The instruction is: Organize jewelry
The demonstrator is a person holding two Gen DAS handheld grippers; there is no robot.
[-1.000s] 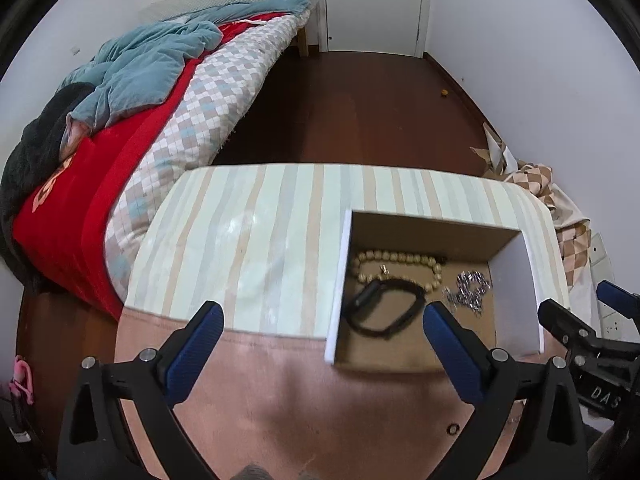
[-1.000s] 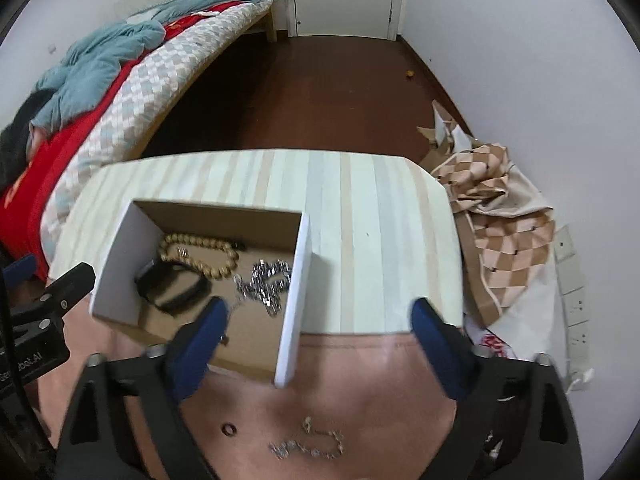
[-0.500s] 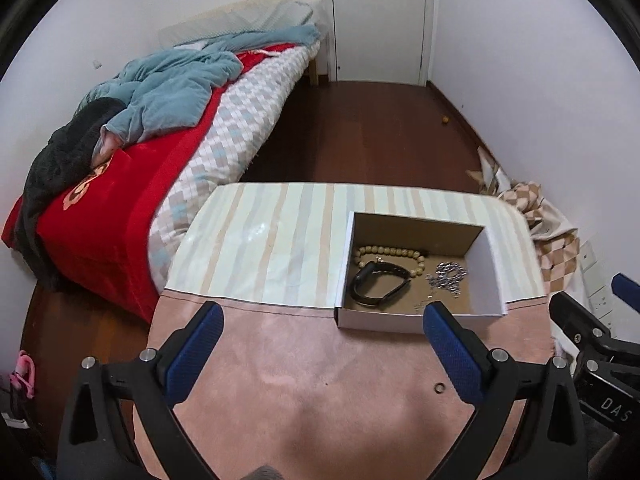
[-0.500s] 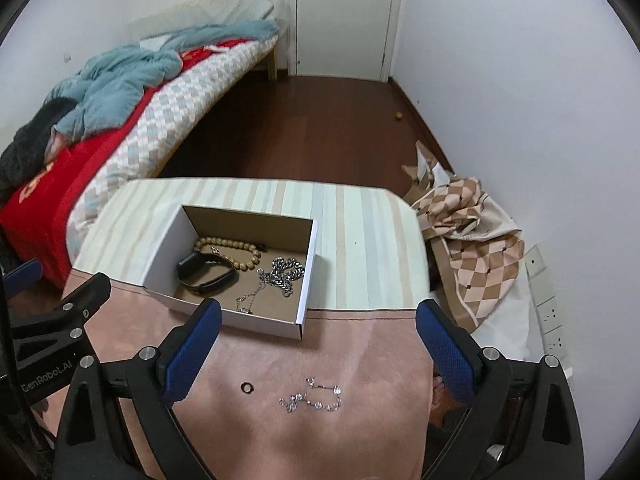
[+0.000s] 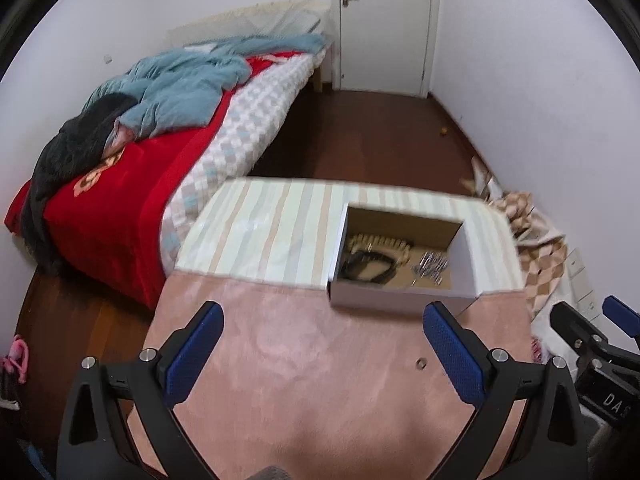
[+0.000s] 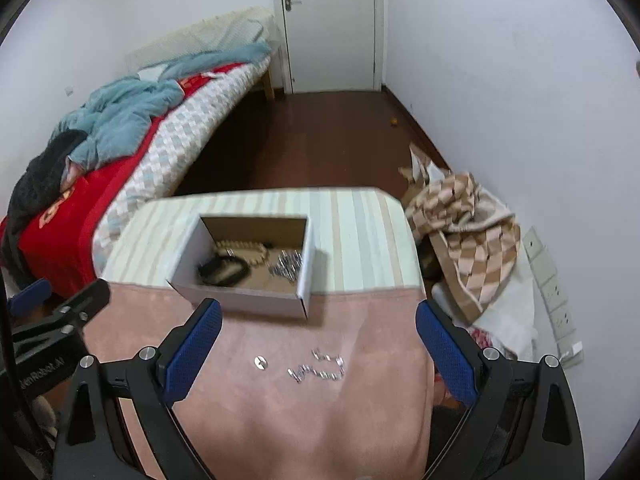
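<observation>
right gripper [image 6: 318, 352] wide apart, empty | left gripper [image 5: 324, 350] same | chain [image 6: 318, 368] between right fingers

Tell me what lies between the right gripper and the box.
In the right wrist view, a ring and a silver chain lie on the pink cloth between the right gripper and the box.

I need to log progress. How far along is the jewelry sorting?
Done: beads, a black band and a chain lie in the box. In hand: nothing; left gripper and right gripper are both open. Left: the ring and bracelet on the pink cloth.
</observation>
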